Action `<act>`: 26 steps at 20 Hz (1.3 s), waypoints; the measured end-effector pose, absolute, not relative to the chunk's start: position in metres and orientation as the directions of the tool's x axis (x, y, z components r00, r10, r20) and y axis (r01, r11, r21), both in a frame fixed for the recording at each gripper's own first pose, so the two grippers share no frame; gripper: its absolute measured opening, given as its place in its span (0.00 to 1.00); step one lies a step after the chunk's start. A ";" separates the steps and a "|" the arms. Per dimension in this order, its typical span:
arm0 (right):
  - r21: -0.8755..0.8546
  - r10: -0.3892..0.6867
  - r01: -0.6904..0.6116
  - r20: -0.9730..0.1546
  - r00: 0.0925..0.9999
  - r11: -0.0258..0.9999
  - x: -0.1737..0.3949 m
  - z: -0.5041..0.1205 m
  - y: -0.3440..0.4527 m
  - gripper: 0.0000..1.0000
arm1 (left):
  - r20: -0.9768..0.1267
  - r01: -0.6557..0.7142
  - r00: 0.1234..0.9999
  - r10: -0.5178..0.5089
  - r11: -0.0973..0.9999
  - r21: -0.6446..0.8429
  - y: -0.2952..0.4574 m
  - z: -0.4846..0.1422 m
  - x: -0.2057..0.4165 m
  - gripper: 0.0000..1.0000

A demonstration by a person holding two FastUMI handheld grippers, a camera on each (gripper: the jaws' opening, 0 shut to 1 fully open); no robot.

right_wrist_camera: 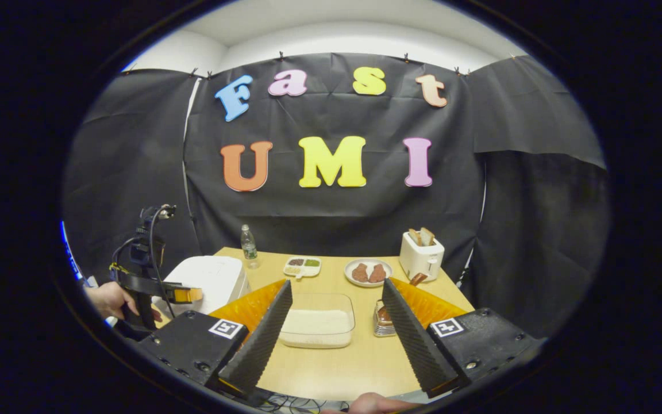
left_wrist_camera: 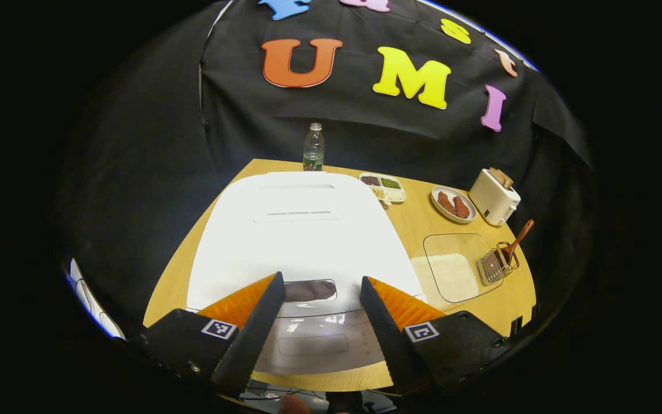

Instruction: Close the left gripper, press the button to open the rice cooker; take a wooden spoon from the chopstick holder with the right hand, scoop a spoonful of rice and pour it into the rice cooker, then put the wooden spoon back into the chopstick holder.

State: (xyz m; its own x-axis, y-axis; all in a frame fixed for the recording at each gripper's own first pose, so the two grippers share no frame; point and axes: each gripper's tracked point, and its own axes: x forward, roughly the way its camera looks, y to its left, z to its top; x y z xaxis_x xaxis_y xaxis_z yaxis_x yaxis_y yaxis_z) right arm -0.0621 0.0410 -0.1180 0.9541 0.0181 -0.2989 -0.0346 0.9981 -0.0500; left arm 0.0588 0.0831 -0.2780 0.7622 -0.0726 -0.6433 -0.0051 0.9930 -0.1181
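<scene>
The white rice cooker point(left_wrist_camera: 302, 230), lid down on the tabletop point(left_wrist_camera: 480, 310), lies straight ahead of and just below the left claw point(left_wrist_camera: 319, 299), whose fingers stand apart and must come together before pressing the button point(left_wrist_camera: 310, 290) that sits between their tips. The right claw point(right_wrist_camera: 337, 310) is also apart, well off from the cooker, with the clear rice tray point(right_wrist_camera: 318, 328) dead ahead. The chopstick holder point(right_wrist_camera: 384, 322), with the wooden spoon point(right_wrist_camera: 417, 279) slanting up and away, sits beside its right finger, so the right hand is the nearer one.
</scene>
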 end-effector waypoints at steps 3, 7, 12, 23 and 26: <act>-0.059 0.034 -0.056 -0.323 0.946 0.997 -0.062 -0.125 0.049 0.96 | -0.607 -0.002 0.791 -0.075 0.992 -0.124 0.083 -0.273 0.061 0.91; -0.076 0.034 -0.061 -0.316 0.948 0.995 -0.060 -0.116 0.053 0.96 | -0.599 0.005 0.798 -0.069 0.994 -0.108 0.082 -0.265 0.055 0.97; -0.053 0.044 -0.064 -0.328 0.944 0.997 -0.062 -0.121 0.054 1.00 | -0.560 -0.002 0.827 -0.053 0.995 -0.097 0.085 -0.250 0.056 0.96; 0.008 0.083 -0.085 -0.333 0.939 0.996 -0.058 -0.127 0.067 1.00 | -0.625 -0.015 0.776 -0.081 0.989 -0.146 0.095 -0.277 0.036 0.97; 0.012 0.100 -0.101 -0.329 0.939 0.995 -0.059 -0.130 0.070 1.00 | -0.563 0.004 0.821 -0.095 0.987 -0.161 0.099 -0.266 0.039 0.97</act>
State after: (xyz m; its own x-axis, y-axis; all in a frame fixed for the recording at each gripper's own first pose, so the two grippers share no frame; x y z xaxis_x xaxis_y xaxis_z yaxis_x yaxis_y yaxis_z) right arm -0.0592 0.0701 -0.1296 0.9389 0.0998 -0.3293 -0.1014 0.9948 0.0123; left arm 0.0387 0.0992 -0.2659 0.8211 -0.0952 -0.5629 0.0042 0.9870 -0.1609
